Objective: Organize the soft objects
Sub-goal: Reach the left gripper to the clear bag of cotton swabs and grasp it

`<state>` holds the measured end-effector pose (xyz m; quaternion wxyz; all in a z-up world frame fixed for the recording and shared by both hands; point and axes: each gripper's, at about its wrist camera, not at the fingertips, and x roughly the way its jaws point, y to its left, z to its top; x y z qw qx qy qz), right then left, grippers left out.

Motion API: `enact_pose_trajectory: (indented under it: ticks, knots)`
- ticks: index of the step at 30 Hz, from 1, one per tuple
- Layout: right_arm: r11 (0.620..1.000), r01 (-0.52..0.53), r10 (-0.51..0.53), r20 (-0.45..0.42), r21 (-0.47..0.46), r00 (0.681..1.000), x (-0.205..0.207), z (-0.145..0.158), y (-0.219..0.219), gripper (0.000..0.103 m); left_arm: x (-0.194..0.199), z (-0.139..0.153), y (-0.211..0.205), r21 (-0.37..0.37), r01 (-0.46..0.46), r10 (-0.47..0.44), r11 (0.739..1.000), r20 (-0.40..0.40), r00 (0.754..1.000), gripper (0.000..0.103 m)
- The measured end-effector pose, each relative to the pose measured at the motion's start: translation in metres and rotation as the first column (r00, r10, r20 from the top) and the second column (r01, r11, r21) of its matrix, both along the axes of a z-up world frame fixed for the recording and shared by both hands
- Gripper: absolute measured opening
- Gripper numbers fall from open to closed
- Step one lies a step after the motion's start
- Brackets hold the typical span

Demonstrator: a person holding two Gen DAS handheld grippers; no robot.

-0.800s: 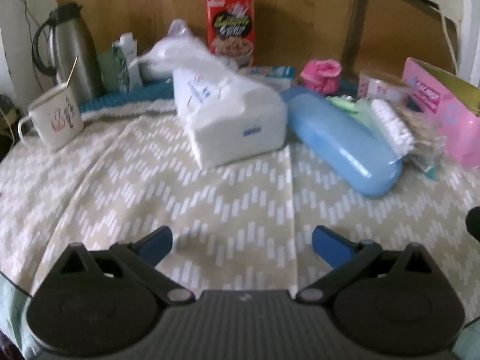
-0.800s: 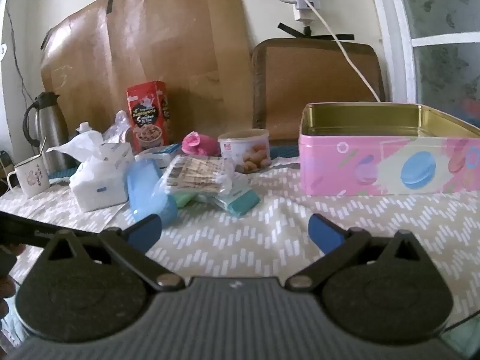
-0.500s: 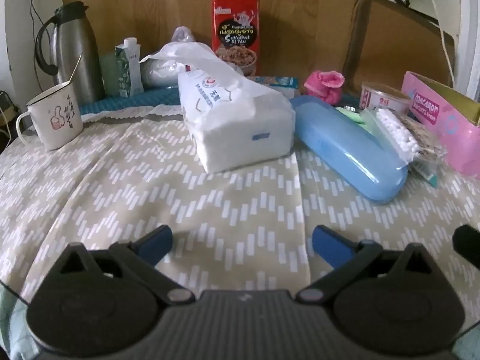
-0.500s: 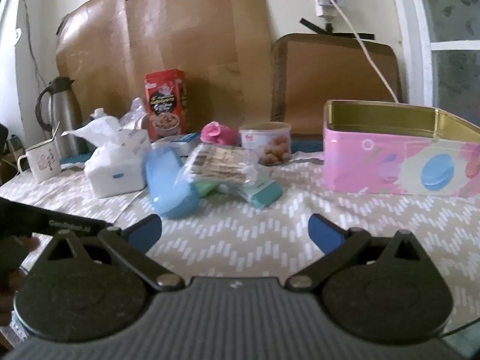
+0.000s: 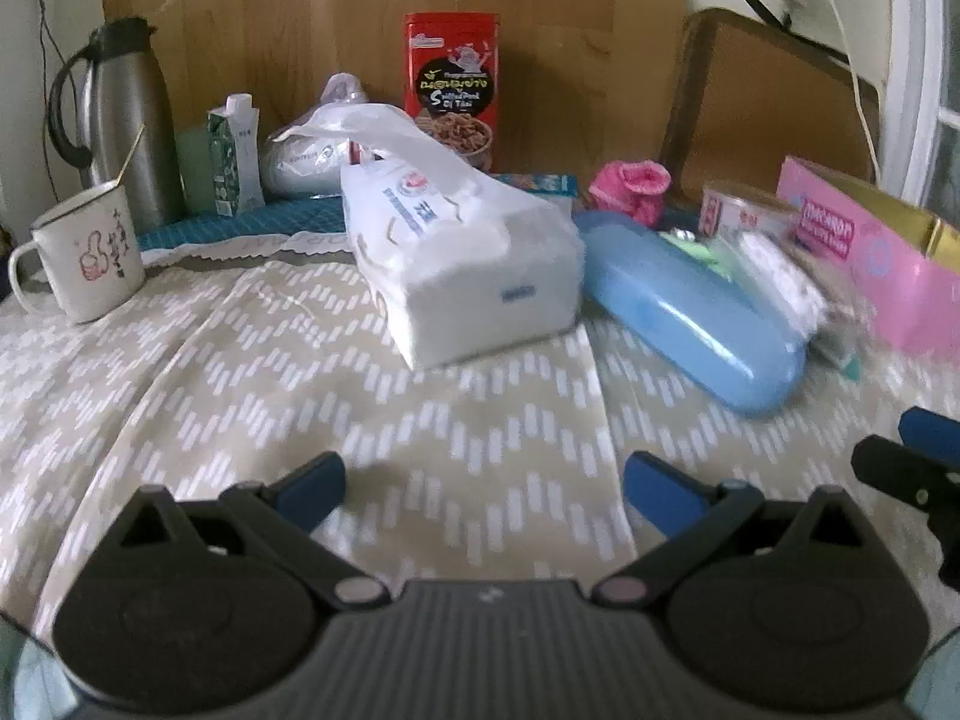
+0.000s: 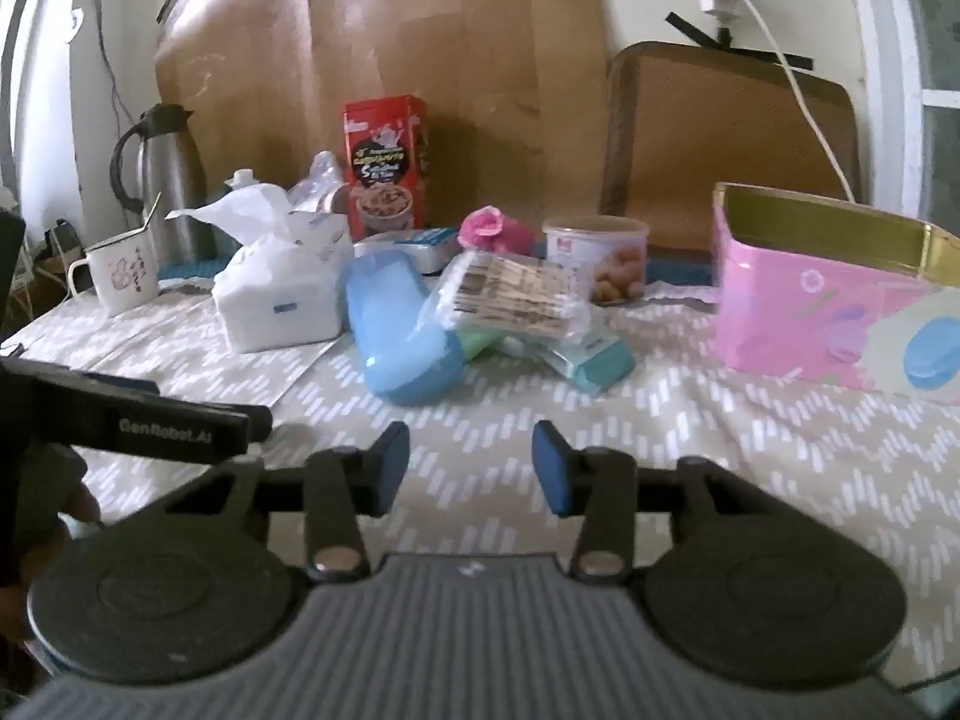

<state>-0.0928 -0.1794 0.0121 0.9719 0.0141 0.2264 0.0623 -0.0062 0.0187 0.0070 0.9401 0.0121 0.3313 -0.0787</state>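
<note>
Since the earlier frame my right hand-held gripper (image 6: 471, 465) has half-closed on nothing, the left hand-held gripper (image 5: 483, 480) stays wide apart; approach step: next, reach the tissue pack (image 5: 462, 264) mid-tabletop (image 5: 240, 396).

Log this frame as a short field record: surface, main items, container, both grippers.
surface: table with a beige zigzag cloth
soft items: white tissue pack; pink fabric bundle; bag of cotton swabs
other items: blue case; mug; red box
container: pink tin, lid off
left gripper: open, nothing between the pads
right gripper: partly closed, nothing between the pads
</note>
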Motion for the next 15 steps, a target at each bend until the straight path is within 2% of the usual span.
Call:
enact_pose_trajectory:
  ticks: [5, 7, 9, 11, 13, 14, 15]
  knots:
    - [1.000, 0.023, -0.023, 0.018, 0.014, 1.000, 0.018, 0.013, -0.009, 0.049, 0.010, 0.006, 0.020, -0.112, 0.011, -0.014, 0.994, -0.024, 1.000, 0.100]
    - [0.999, 0.045, -0.046, 0.022, 0.030, 0.999, 0.027, 0.021, -0.018, 0.051, 0.008, 0.009, 0.023, -0.149, 0.031, -0.033, 0.988, -0.009, 0.999, 0.100]
    - [0.996, 0.038, -0.038, 0.005, 0.087, 0.999, 0.041, 0.028, -0.027, 0.070, 0.006, 0.013, 0.022, -0.163, 0.051, -0.051, 0.985, 0.003, 0.999, 0.098]
    - [0.988, 0.040, -0.040, -0.006, 0.147, 0.999, 0.055, 0.031, -0.033, 0.085, 0.006, 0.017, 0.019, -0.176, 0.087, -0.087, 0.981, 0.010, 0.996, 0.094]
    - [0.987, 0.037, -0.033, -0.030, 0.159, 0.999, 0.070, 0.031, -0.035, 0.084, 0.007, 0.020, 0.015, -0.190, 0.115, -0.117, 0.975, 0.004, 0.993, 0.090]
    - [0.987, 0.034, -0.028, -0.040, 0.160, 0.999, 0.076, 0.029, -0.035, 0.079, 0.007, 0.021, 0.012, -0.195, 0.123, -0.125, 0.973, -0.001, 0.992, 0.088]
    - [0.987, 0.025, -0.015, -0.060, 0.157, 0.998, 0.083, 0.029, -0.035, 0.067, 0.007, 0.022, 0.011, -0.206, 0.134, -0.138, 0.969, -0.006, 0.990, 0.087]
